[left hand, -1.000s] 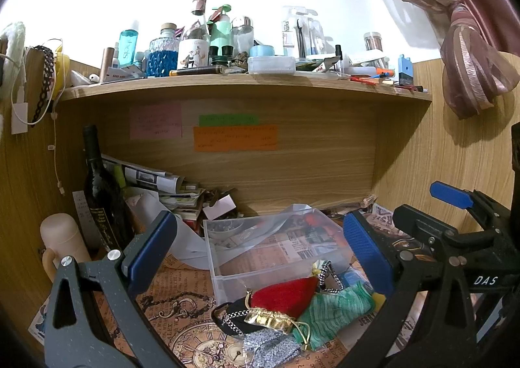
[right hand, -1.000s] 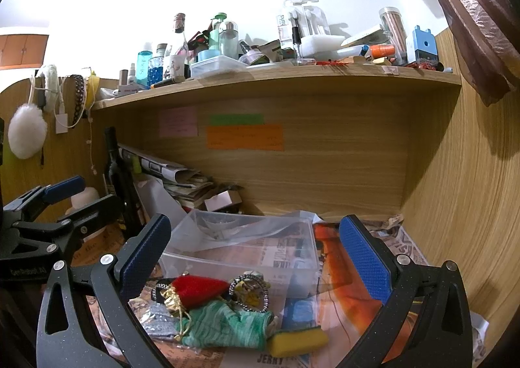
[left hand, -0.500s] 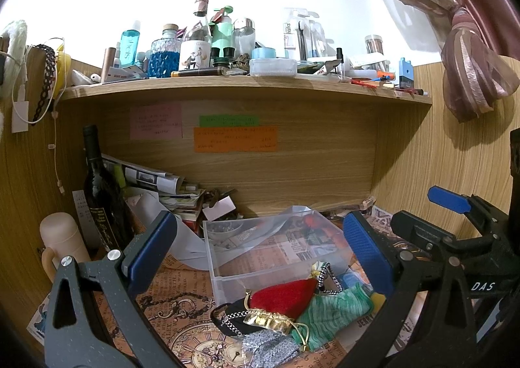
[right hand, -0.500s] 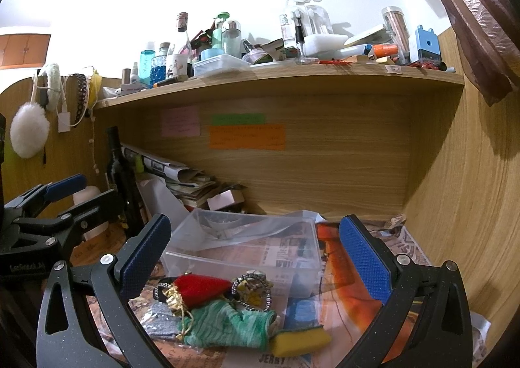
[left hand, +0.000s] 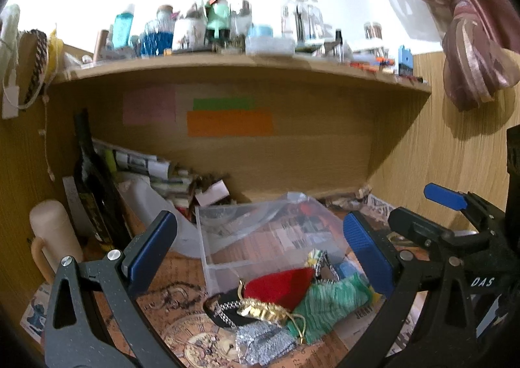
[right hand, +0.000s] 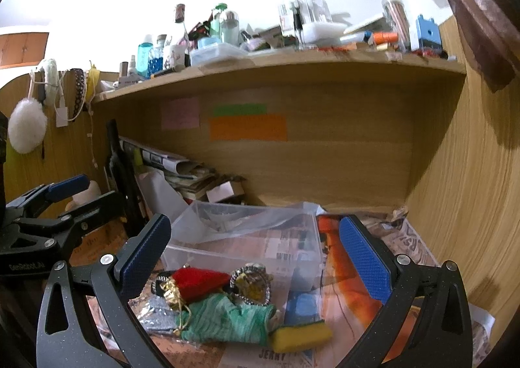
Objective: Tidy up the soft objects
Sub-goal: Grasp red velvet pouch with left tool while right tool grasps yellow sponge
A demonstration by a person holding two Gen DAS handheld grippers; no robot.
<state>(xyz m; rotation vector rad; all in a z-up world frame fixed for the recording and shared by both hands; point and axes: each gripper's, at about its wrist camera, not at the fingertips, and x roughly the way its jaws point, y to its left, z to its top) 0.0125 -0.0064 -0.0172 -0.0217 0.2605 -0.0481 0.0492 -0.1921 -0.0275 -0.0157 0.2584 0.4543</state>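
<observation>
A heap of soft things lies on the desk in front of a clear plastic box (left hand: 260, 238) (right hand: 247, 238): a red pouch (left hand: 276, 285) (right hand: 198, 282), a green knitted cloth (left hand: 328, 303) (right hand: 227, 319), a silver glitter pouch (left hand: 263, 340), a yellow sponge (right hand: 299, 334) and a blue sponge (right hand: 304, 306). My left gripper (left hand: 260, 257) is open and empty, above and just behind the heap. My right gripper (right hand: 253, 260) is open and empty, over the heap. Each gripper shows in the other's view: the right one (left hand: 438, 215), the left one (right hand: 58, 205).
A dark wine bottle (left hand: 94, 186) and a cream mug (left hand: 55, 238) stand at the left. Papers (right hand: 175, 166) are stacked behind the box. A cluttered shelf (left hand: 227, 62) runs overhead. A wooden wall (right hand: 471, 189) closes the right side.
Both grippers have drifted slightly; the view is tilted a little lower toward the heap. The jaws stay open and nothing has been picked up.
</observation>
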